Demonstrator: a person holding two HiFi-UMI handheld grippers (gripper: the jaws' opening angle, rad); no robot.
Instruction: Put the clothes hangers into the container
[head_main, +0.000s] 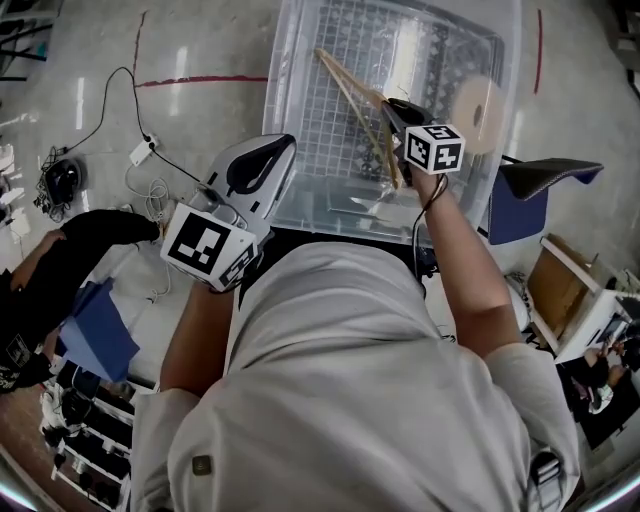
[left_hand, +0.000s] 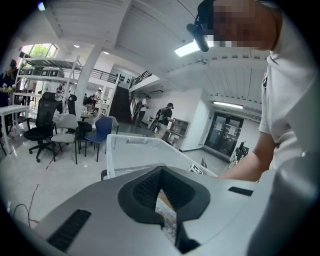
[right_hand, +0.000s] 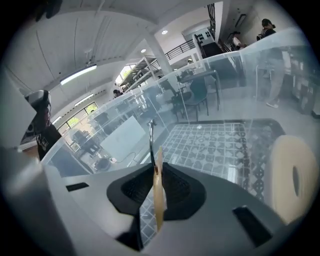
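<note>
With the left hand-held gripper (head_main: 272, 155) idling closed and empty behind, the right hand-held gripper (head_main: 393, 112) is pinching the wooden hanger (head_main: 355, 95) in narrow jaws just ahead, and I reckon it is best easing that low over the floor of the clear container (head_main: 300, 60) beyond before releasing.

A power strip (head_main: 141, 152) and tangled cables (head_main: 62, 180) lie on the grey floor (head_main: 200, 40) near a red tape line (head_main: 200, 80); office chairs (left_hand: 42, 125) stand beyond.

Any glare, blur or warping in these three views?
Head view: fisheye bend, bright streaks of glare on the clear container. Left gripper view: ceiling light blown out, mosaic patch at top. Right gripper view: wooden hanger between the jaws looks soft.
</note>
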